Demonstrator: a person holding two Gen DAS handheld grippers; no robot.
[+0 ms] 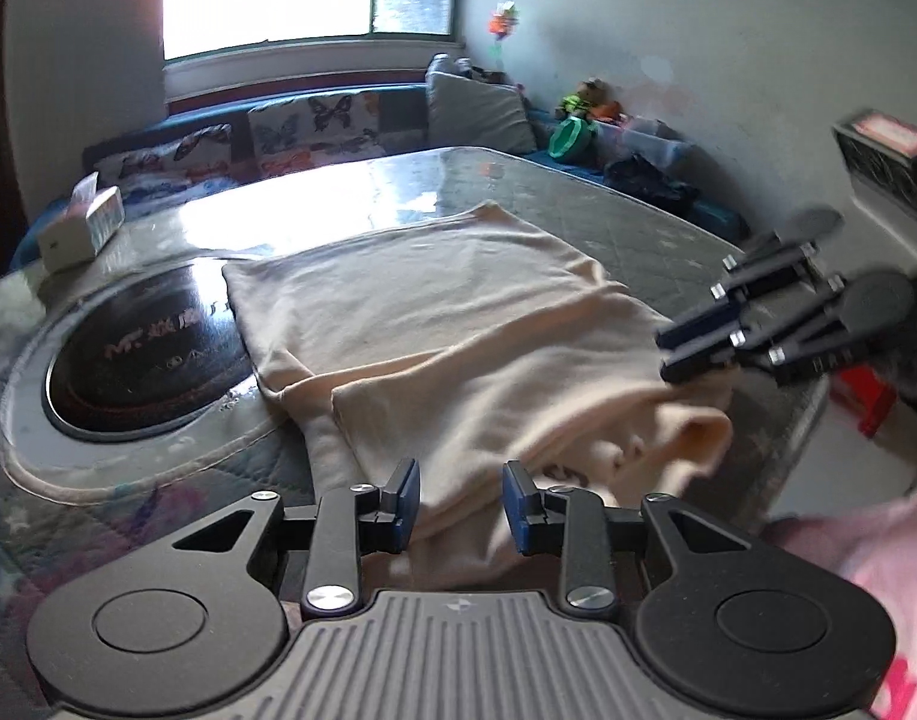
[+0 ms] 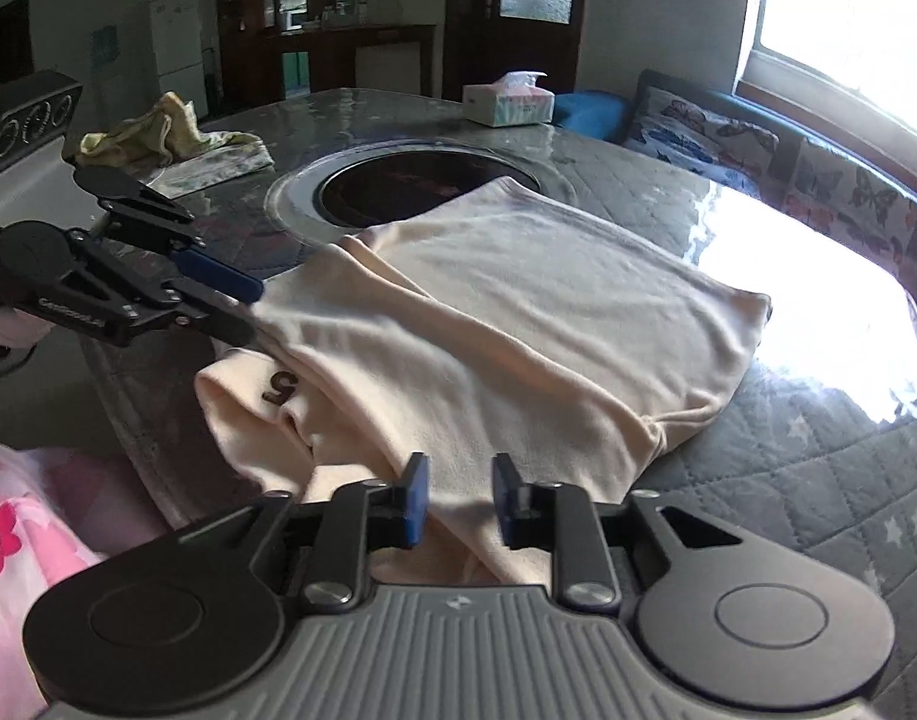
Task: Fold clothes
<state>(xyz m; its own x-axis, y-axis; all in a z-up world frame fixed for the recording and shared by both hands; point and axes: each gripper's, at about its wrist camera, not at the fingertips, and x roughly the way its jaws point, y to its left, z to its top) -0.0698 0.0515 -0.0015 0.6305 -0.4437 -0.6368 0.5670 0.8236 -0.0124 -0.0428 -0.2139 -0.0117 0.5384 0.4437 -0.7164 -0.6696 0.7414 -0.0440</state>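
Both hand-held grippers [image 1: 461, 507] [image 2: 458, 501] gape slightly, empty, over cream shirt [image 2: 506, 312]; tissue box [image 2: 508, 99] and burner [image 2: 422, 189] beyond.

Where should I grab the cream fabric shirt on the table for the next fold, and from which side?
Probably the cream fabric shirt by its bunched near edge with the printed numeral, coming from the person's side: that edge lifts off the table, giving the fingers something to pinch.
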